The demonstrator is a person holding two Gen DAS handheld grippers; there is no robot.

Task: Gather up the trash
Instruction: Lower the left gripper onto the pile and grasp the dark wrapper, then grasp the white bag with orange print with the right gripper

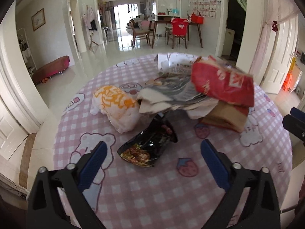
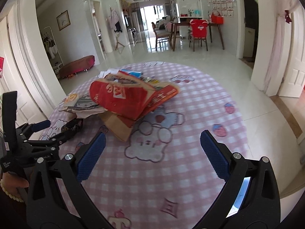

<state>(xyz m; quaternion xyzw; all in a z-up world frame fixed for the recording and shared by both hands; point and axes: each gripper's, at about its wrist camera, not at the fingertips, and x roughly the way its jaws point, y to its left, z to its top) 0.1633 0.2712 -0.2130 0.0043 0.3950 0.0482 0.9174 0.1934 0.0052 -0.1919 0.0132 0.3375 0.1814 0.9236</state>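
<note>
I see my left claw [image 1: 153, 153] open wide, its blue bumpy pads far apart, holding nothing and touching nothing. A shiny black snack bag [image 1: 147, 148] lies crinkled on the tabletop [image 1: 171, 200] just ahead of it, between the two pads but not pinched. My right claw [image 2: 152, 143] is wide open too — empty, over the bare cloth.

The tabletop is round, with a soft pink and white checked cloth that has bears and strawberries drawn on it. The trash sits in a heap near the middle. A red paper bag [image 1: 223, 84] with white writing lies on top; the writing is too blurry for me to read. Under it are grey and white crumpled papers [image 1: 171, 93] and a flat brown paper bag [image 1: 225, 118]. Just left of the heap sits a puffy white plastic bag [image 1: 116, 106] with orange print. The black snack bag lies in front of the heap — nearest my left claw.
</note>
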